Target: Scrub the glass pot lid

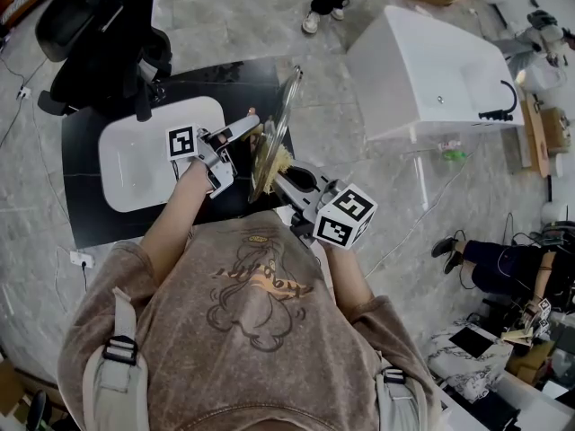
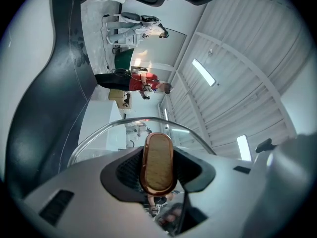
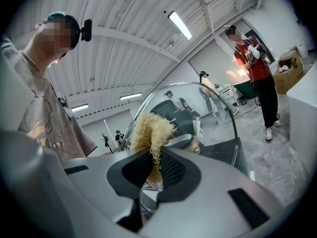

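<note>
- The right gripper (image 1: 286, 180), nearest the person's body, has its jaws pinched on a pale straw-coloured fibrous scrubber (image 3: 148, 130). The tuft sticks out past the jaw tips, so the fibres rather than the plastic should meet the glass.
- The scrubber appears to press on the inner face of the round clear glass pot lid (image 1: 280, 115). The lid is held in the air on its edge, tilted, between the two grippers.
- Scrubbing would go best in short overlapping strokes from the hub out to the metal rim, with a moderate push so the tuft does not slip from the pinch.
- On the far face, the left gripper (image 1: 244, 131) is clamped on the lid's oval copper-rimmed wooden handle (image 2: 158, 162). This grip must brace against each stroke, or the lid may pivot about the handle.
- Beyond and lower lies the white rectangular basin (image 1: 117, 133), set in a black countertop (image 1: 90, 205). Moving the lid over the basin would catch any drips.
</note>
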`<state>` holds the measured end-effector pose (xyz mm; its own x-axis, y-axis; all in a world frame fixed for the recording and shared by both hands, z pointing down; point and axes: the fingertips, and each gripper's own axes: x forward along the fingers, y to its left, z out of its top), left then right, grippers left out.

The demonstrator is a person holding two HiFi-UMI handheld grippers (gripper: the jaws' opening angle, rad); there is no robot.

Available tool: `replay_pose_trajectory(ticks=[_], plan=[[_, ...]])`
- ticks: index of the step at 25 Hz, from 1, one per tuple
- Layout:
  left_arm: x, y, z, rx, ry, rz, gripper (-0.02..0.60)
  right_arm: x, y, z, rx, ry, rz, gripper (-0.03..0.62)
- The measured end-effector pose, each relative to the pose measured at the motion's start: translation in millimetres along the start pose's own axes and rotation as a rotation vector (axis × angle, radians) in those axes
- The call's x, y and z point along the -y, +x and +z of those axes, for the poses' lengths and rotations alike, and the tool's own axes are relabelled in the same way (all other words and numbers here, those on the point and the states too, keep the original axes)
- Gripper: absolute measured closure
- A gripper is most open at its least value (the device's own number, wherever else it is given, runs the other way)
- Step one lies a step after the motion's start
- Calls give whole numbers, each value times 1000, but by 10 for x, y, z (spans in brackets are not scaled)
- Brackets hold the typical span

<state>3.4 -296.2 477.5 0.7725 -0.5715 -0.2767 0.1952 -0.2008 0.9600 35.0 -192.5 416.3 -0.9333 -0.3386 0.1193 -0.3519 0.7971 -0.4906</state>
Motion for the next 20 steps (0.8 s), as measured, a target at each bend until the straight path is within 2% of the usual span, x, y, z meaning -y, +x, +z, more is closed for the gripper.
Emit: replay_pose_trajectory(ticks=[11, 20], plan=[[-26, 20, -82, -13, -11, 2, 402, 188, -19, 450, 107, -5, -66, 557], [-28, 18, -77, -14, -23, -11, 402, 485, 111, 565, 148, 3, -140, 557]])
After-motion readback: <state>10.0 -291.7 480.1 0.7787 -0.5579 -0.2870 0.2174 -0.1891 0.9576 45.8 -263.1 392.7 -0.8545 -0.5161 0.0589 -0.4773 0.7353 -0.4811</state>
